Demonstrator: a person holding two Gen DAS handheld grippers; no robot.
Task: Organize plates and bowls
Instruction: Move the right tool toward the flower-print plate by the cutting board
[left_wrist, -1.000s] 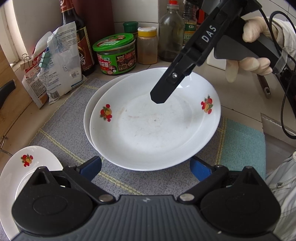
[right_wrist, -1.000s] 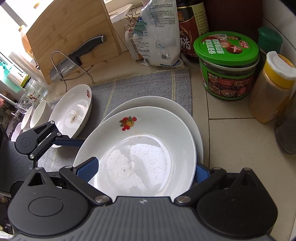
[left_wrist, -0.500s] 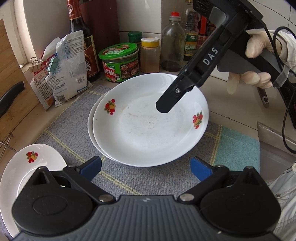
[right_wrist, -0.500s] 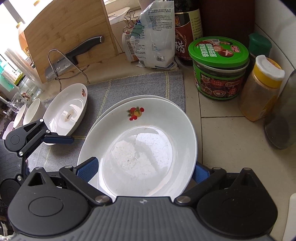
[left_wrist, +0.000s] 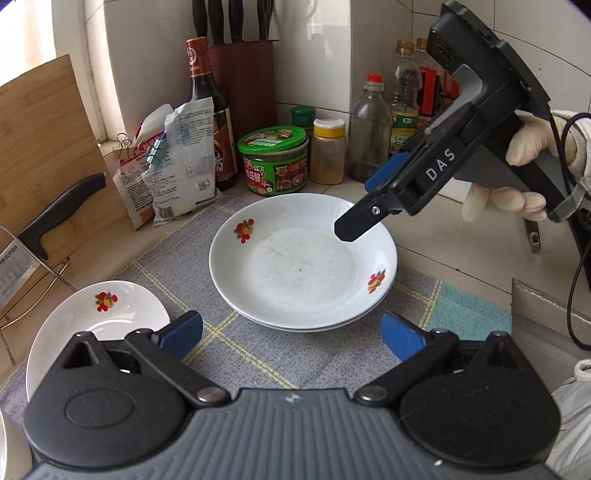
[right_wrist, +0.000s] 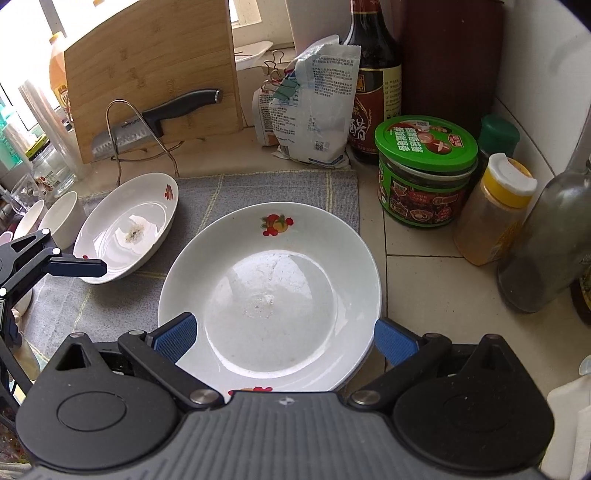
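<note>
Two white plates with fruit motifs are stacked on the grey mat; the top plate (left_wrist: 303, 262) shows in the left wrist view and in the right wrist view (right_wrist: 271, 295). A third white plate (left_wrist: 96, 321) lies alone on the mat to the left, also seen in the right wrist view (right_wrist: 127, 229). My left gripper (left_wrist: 291, 334) is open and empty, held back from the stack's near rim. My right gripper (right_wrist: 284, 338) is open, its blue pads either side of the stack's near rim; it also shows over the stack's far right edge in the left wrist view (left_wrist: 356, 219).
Behind the mat stand a green-lidded jar (left_wrist: 273, 158), a yellow-capped spice jar (left_wrist: 328, 151), bottles (left_wrist: 210, 110), a white packet (left_wrist: 184, 162) and a knife block (left_wrist: 240, 74). A cutting board (right_wrist: 151, 70) with a knife (right_wrist: 155, 118) leans at left. Small white bowls (right_wrist: 61, 219) sit beyond the mat.
The top plate has settled squarely onto the lower plate. My left gripper has pulled back and up from the stack. My right gripper has lifted slightly, still open.
</note>
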